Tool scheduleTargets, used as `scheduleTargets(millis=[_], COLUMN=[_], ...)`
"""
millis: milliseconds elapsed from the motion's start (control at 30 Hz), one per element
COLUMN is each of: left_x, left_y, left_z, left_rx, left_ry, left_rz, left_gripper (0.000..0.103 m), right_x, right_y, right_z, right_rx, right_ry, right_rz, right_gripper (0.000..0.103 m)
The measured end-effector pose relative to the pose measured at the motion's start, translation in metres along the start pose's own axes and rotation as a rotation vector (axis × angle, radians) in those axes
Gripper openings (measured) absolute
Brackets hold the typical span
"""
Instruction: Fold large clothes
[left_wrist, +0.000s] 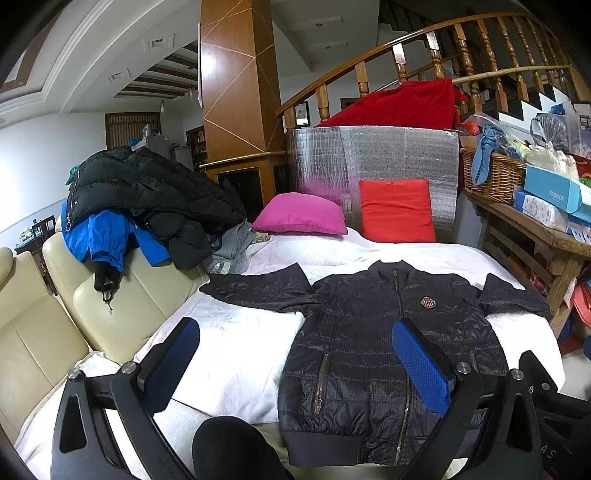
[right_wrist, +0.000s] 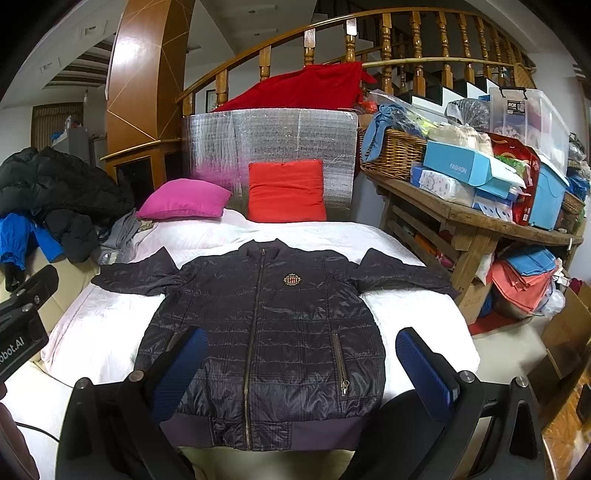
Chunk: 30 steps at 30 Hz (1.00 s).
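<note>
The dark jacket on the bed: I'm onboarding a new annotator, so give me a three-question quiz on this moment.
1. True or false: the dark jacket lies flat, zipped, with both sleeves spread out.
2. Multiple choice: which pillow stands upright against the silver panel? A) pink pillow B) red pillow C) neither
3. Fill in: the left gripper and the right gripper are both ____ and hold nothing.

Key: 1 true; 2 B; 3 open.
</note>
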<state>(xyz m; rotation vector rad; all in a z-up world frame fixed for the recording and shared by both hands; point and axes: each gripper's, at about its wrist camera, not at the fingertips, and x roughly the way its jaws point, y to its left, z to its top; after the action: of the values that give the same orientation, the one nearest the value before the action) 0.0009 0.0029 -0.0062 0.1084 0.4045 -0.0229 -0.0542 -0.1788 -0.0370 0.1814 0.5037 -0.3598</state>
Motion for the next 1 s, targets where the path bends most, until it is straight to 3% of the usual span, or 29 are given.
scheduleTargets(millis=[1000], left_x=[0.008], left_y=[-0.004], left_z=[-0.001], left_rx=[-0.002], left_ry=[0.024], left_rz=[-0.012], left_gripper=[0.103], right_x=[0.010], right_y=[-0.002], right_z=[-0.001], right_rx=[-0.007], right_ry=[0.026], right_rz=[0.001], right_gripper=[0.103])
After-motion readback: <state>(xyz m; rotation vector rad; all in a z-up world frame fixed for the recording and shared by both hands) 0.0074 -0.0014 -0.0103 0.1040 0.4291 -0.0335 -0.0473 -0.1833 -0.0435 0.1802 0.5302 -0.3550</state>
